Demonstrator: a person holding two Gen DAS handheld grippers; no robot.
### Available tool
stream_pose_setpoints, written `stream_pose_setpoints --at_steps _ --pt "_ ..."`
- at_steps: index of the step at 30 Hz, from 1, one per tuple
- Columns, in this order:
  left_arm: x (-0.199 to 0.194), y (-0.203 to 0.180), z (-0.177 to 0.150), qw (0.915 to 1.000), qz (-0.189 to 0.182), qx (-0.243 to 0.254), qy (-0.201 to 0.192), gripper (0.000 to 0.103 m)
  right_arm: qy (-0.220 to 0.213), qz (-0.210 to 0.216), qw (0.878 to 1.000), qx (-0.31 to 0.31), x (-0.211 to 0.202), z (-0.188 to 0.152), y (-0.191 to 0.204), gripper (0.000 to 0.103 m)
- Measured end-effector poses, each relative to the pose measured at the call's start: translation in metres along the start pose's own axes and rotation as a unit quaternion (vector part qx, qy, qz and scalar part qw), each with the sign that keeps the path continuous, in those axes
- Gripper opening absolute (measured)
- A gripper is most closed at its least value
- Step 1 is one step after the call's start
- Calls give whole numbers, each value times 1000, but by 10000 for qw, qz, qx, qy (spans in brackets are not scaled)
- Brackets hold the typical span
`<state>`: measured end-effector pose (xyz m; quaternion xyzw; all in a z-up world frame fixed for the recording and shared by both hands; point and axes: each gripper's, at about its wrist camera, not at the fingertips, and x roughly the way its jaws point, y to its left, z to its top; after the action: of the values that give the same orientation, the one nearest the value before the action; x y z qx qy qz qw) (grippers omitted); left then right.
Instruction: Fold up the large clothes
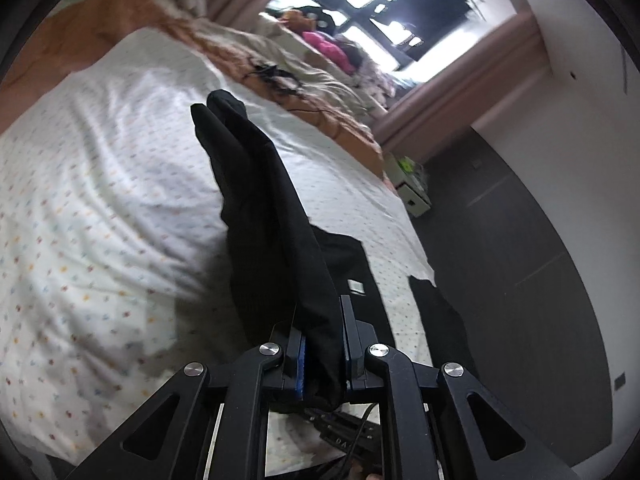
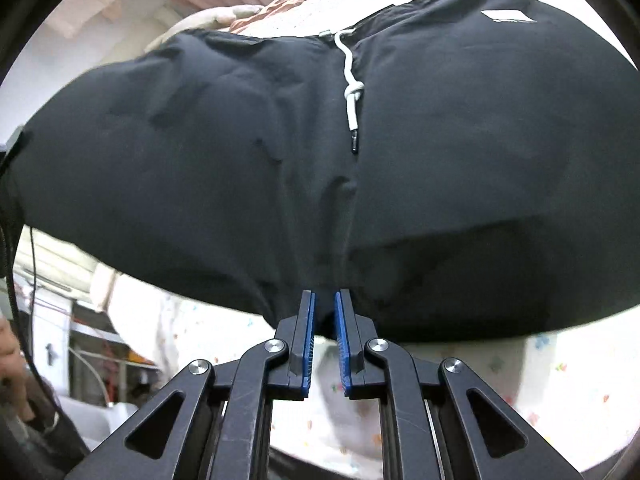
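In the left wrist view the left gripper (image 1: 323, 344) sits at the bottom centre of the frame, its blue-padded jaws pinching a thick fold of black garment (image 1: 260, 208). From the pinch the cloth runs up toward the middle of the frame as a long, bunched strip, lifted off the bed. More of the same dark fabric lies flat just right of the jaws, carrying a small white label (image 1: 356, 286). Under it spreads a white bedsheet (image 1: 100, 184) dotted with small coloured marks. A rumpled orange-and-beige blanket (image 1: 288, 76) lies along the upper middle, a bright window (image 1: 380, 4) with pinkish curtains fills the top, and grey flooring (image 1: 520, 240) takes the right side.

In the right wrist view the right gripper (image 2: 325, 316) rises from the bottom centre, its jaws drawn nearly together on the lower edge of the black garment (image 2: 200, 152), a thin fold of cloth showing between the blue pads. The garment fills most of the frame, spread across the dotted bedsheet (image 2: 540, 380). A white drawstring (image 2: 351, 92) with a knot hangs down its centre seam, and the white label (image 2: 507, 16) sits at upper right.
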<state>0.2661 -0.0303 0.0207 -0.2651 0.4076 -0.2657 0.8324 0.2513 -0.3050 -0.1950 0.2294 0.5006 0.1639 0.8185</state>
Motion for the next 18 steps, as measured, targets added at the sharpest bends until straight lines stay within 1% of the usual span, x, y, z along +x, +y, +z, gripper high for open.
stream_pose_setpoints --at_steps 2,4,9,11,13,15,17,18 --pt "6 -13 1 9999 -8 105 44 13 -121 72 9999 41 -8 -8 -3 11" --pt "15 -29 0 9997 -16 213 102 13 -232 15 9997 37 -18 -11 -9 11" --pt "45 -63 0 9981 -64 524 322 13 -557 135 9981 218 -43 -15 -23 12" --pt "59 -76 -1 9969 -57 648 442 13 -750 159 9965 332 -58 -16 -37 12" --pt "76 -90 -2 9950 -30 806 593 13 -986 -22 9944 378 -74 -18 -48 13" --pt "95 -102 -5 9927 -8 931 766 13 -1197 -106 9917 464 -88 -19 -59 17" --pt "115 -114 -8 9903 18 1039 924 13 -1377 -101 9888 570 -101 -20 -69 27" --pt "126 -119 -10 9889 31 1092 1011 13 -1478 -119 9870 618 -108 -21 -76 29"
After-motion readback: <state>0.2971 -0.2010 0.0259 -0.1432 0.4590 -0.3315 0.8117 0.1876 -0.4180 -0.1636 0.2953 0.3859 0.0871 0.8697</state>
